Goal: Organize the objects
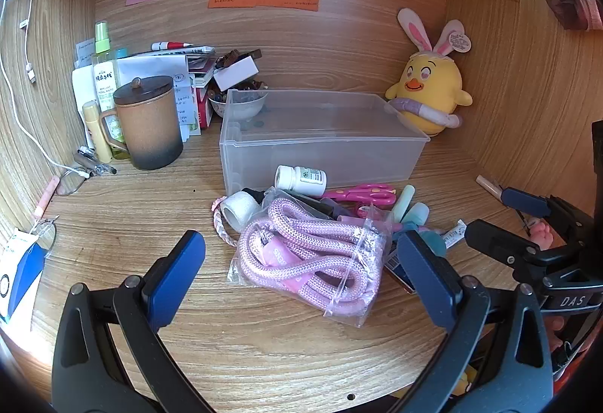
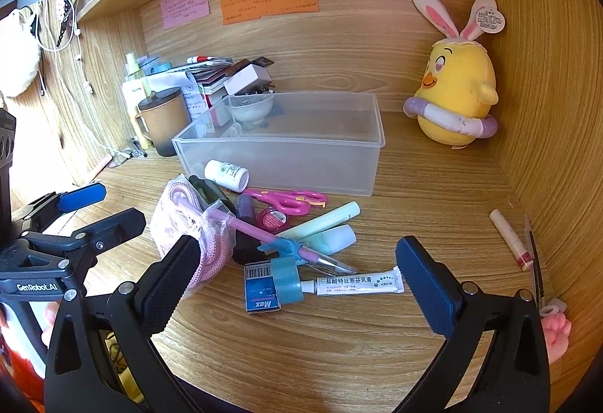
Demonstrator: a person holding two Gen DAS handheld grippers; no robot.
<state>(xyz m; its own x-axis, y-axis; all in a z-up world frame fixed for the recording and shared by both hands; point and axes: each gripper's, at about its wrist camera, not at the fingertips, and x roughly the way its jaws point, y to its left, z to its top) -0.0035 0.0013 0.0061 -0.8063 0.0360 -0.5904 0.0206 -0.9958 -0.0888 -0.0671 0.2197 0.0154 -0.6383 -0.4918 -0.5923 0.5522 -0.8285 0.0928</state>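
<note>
A clear plastic bin [image 1: 324, 149] [image 2: 286, 156] stands on the desk with nothing in it. In front lies a pile: a bagged pink rope [image 1: 312, 254] [image 2: 188, 224], white pill bottle [image 1: 299, 179] [image 2: 226, 175], pink scissors [image 1: 361, 193] [image 2: 286, 200], white tape roll [image 1: 241, 211], green tubes [image 2: 324, 224], pink pen [image 2: 264, 236], ointment tube [image 2: 354, 283], blue staple box [image 2: 260, 288] and teal tape roll [image 2: 286, 279]. My left gripper [image 1: 301, 262] is open, straddling the rope bag from just in front. My right gripper [image 2: 297, 269] is open around the staple box and tube.
A brown lidded mug [image 1: 147, 123], bottles, papers and a bowl [image 1: 237, 104] crowd the back left. A yellow chick plush [image 1: 429, 89] [image 2: 456, 92] sits at the back right. A lip balm [image 2: 510, 239] lies by the right wall. Glasses [image 1: 71, 183] lie at left.
</note>
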